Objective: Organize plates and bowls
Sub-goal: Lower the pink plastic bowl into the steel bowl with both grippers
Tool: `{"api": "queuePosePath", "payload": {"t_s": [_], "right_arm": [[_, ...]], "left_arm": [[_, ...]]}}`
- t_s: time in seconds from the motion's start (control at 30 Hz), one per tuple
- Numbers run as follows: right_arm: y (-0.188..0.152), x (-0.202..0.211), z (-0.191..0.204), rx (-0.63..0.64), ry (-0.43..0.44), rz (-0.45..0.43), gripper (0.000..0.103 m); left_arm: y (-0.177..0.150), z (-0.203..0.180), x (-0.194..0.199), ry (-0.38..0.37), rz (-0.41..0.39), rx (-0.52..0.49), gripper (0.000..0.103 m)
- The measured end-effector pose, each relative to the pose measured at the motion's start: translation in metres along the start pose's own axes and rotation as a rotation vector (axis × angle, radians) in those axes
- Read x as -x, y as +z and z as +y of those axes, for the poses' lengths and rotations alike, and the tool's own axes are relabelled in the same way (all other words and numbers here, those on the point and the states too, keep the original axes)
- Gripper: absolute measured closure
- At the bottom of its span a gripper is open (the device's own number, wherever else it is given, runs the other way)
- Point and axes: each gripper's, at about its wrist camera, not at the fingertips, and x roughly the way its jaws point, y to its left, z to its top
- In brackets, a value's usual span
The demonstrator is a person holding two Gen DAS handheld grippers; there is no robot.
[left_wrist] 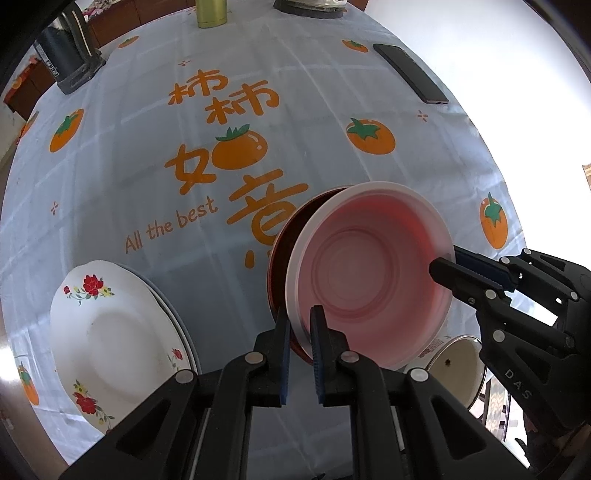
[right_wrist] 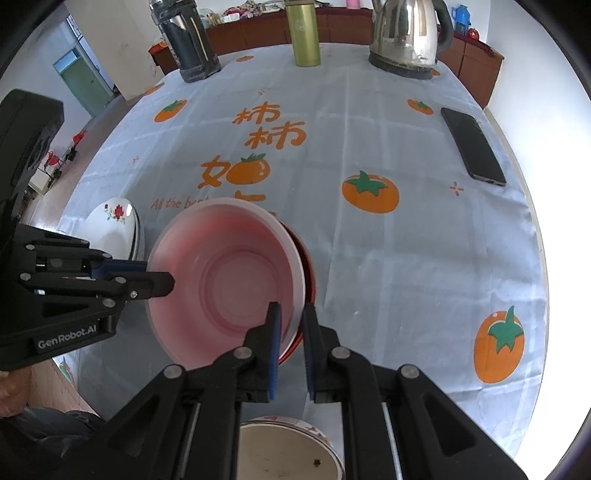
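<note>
A translucent white plastic bowl sits nested in a red bowl, and both are held up above the table. My left gripper is shut on their near rim. My right gripper is shut on the rim at the other side; it also shows in the left wrist view. The nested bowls show in the right wrist view too, with the left gripper at their left edge. A stack of white floral plates lies on the table to the left and also shows in the right wrist view.
A cream enamel bowl sits at the table's near edge below the grippers, also in the left wrist view. A black phone lies at the right. A steel kettle, a green flask and a dark jug stand at the far edge.
</note>
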Motion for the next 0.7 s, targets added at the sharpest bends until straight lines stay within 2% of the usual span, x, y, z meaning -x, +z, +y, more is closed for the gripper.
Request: {"api": "queuePosePath", "payload": {"t_s": [0.7], "right_arm": [[0.0001, -0.0022, -0.0028, -0.001, -0.003, 0.009, 0.092]], "left_arm": [[0.0025, -0.0033, -0.0053, 0.008, 0.014, -0.025, 0.091]]}}
